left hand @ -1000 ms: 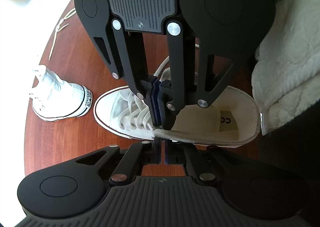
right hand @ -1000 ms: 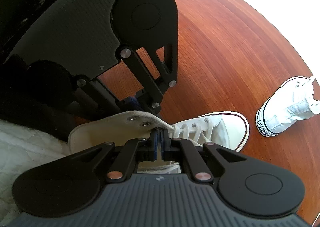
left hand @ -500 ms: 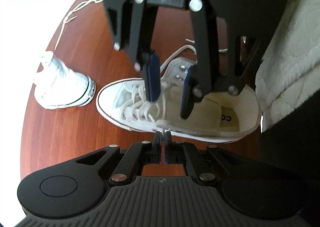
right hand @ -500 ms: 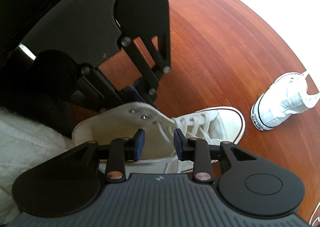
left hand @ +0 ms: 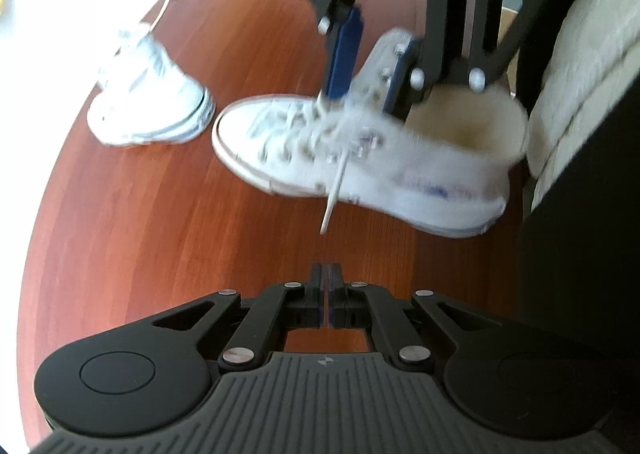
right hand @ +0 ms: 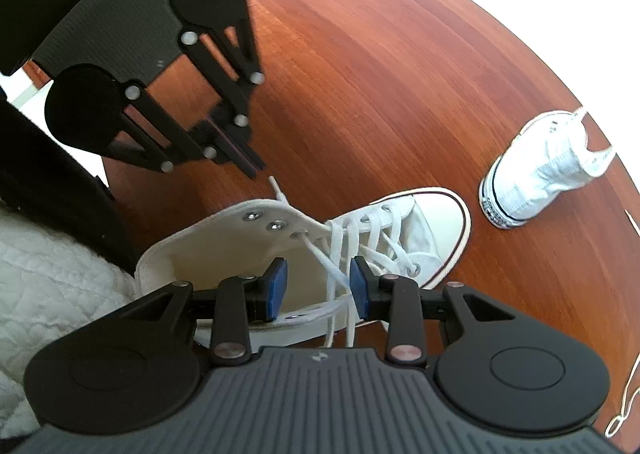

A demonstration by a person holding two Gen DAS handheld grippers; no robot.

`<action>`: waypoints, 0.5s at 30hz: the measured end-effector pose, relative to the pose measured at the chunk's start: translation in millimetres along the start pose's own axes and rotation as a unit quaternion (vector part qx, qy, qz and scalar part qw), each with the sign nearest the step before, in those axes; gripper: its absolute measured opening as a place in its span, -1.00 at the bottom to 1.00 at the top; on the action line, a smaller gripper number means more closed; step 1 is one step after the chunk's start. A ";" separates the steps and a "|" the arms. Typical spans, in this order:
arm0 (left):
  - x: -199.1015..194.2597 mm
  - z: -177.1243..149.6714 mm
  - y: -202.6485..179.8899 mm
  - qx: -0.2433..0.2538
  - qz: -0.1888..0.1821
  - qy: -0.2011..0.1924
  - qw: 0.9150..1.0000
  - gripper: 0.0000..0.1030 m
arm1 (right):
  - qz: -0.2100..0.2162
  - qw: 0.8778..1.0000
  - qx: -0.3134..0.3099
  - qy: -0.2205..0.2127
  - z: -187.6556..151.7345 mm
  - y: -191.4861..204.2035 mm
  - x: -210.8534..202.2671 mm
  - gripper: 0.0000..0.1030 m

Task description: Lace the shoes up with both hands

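Trouble brewing: the left gripper [left hand: 327, 294] is clenched on nothing, apart from the high-top shoe [left hand: 400, 170] on the wooden table [right hand: 380, 54], while the lace tip [left hand: 328, 214] dangles loose down the shoe's side. The right gripper [right hand: 316, 286] has just been opening and hangs released over the collar, laces [right hand: 340, 274] running between its pads untouched. Nobody holds either end, so that freshly threaded tip could slip back through its eyelet. The left view shows the tip hanging free against the shoe's outer side; the right view alone shows two empty top eyelets [right hand: 264, 220].
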State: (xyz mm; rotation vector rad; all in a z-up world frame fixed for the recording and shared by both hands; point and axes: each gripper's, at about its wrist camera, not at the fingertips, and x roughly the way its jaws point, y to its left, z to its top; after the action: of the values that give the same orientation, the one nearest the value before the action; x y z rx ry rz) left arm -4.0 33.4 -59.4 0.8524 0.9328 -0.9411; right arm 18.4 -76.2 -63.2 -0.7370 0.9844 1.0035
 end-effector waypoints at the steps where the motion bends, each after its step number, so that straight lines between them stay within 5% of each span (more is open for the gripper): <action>1: -1.9 -3.8 0.8 -0.008 -0.001 -0.001 1.000 -0.97 | -0.003 1.000 0.004 0.000 0.2 -0.2 0.2 -0.31; 10: -12.9 1.7 2.0 -0.020 0.008 -0.038 0.999 -0.88 | -0.027 0.999 0.038 0.004 3.2 1.8 0.1 -0.31; 15: -11.8 9.2 3.9 -0.005 0.006 -0.060 0.998 -0.47 | -0.037 0.998 0.055 0.009 4.3 4.2 0.5 -0.31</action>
State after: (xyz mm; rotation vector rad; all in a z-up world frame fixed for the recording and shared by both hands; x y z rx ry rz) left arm -1.4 29.7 -44.6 0.7843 0.8271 -0.9661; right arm 16.0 -70.8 -62.3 -0.6863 1.0119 0.8724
